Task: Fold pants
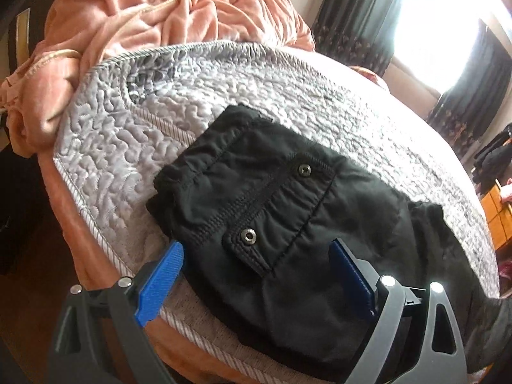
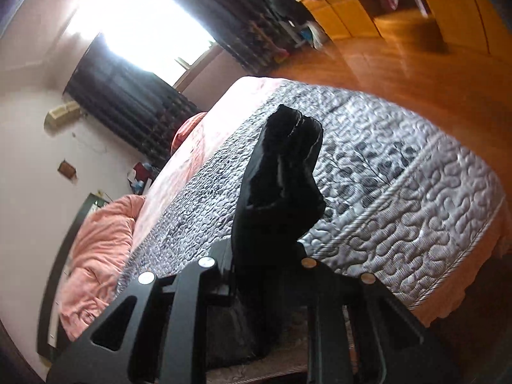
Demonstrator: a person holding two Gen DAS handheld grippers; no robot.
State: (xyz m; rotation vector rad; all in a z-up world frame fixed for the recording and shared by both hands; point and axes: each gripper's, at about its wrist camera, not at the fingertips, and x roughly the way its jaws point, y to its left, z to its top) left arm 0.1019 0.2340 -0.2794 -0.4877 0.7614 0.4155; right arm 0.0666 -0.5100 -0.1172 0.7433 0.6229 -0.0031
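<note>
Blue ribbed fingers point(image 1: 163, 275) of the left gripper point(image 1: 256, 275) spread wide and released, one on each side of the black pants point(image 1: 272, 211), gripping nothing. Between and just beyond them: the folded upper part of the pants, matte woven cloth with an elastic gathered band, stitched seams and two round metal snaps point(image 1: 248, 236), lying flat on the bed. Under it, a grey quilted bedspread point(image 1: 105, 147) with puffy meandering stitching and a corded edge; farther off, one crumpled peach fleece blanket point(image 1: 166, 9).

Right gripper point(image 2: 265, 256) clenched on the pants point(image 2: 281, 176), finger pads hidden by the cloth: a bunched black length rising out from between the dark finger frames, clear of the bedspread point(image 2: 400, 198). Beyond, dark curtains point(image 2: 128, 96), a bright window, glossy wooden floor point(image 2: 400, 64).
</note>
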